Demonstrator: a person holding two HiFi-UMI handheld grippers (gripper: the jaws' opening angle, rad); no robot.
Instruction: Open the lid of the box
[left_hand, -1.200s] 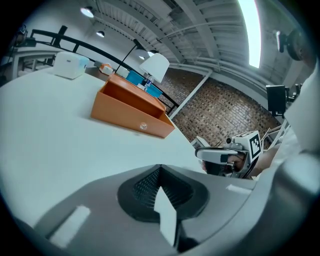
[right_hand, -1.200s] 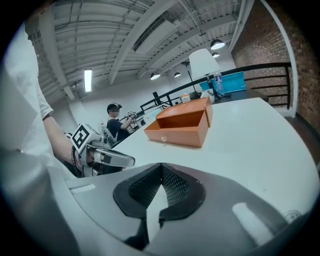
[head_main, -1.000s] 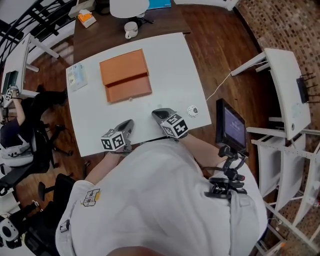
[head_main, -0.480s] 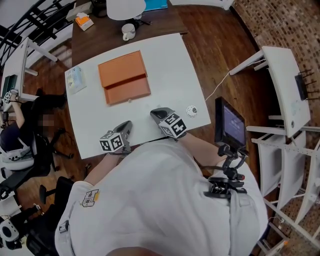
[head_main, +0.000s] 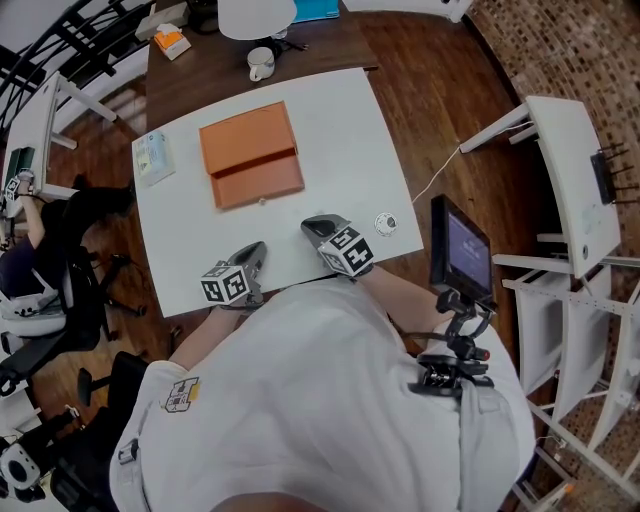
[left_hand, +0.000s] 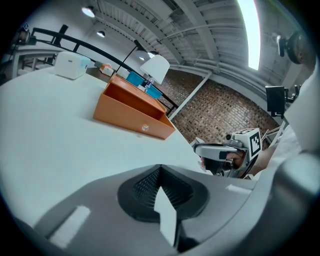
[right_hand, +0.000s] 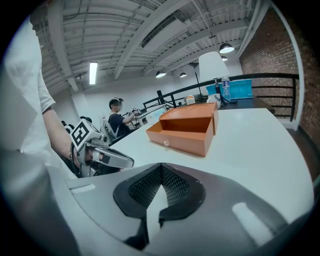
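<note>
White table; orange box lies ahead of left gripper and right gripper; jaws closed, empty.

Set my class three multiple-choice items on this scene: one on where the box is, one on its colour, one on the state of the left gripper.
1. Where is the box?
A. on the floor
B. on the white table
C. on a chair

2. What colour is it?
A. blue
B. green
C. orange

3. The left gripper is:
A. shut, empty
B. wide open
C. shut on the box

Key:
1 B, the head view shows it lying on the tabletop.
2 C, every view shows it orange.
3 A, its jaws meet with nothing between them.
</note>
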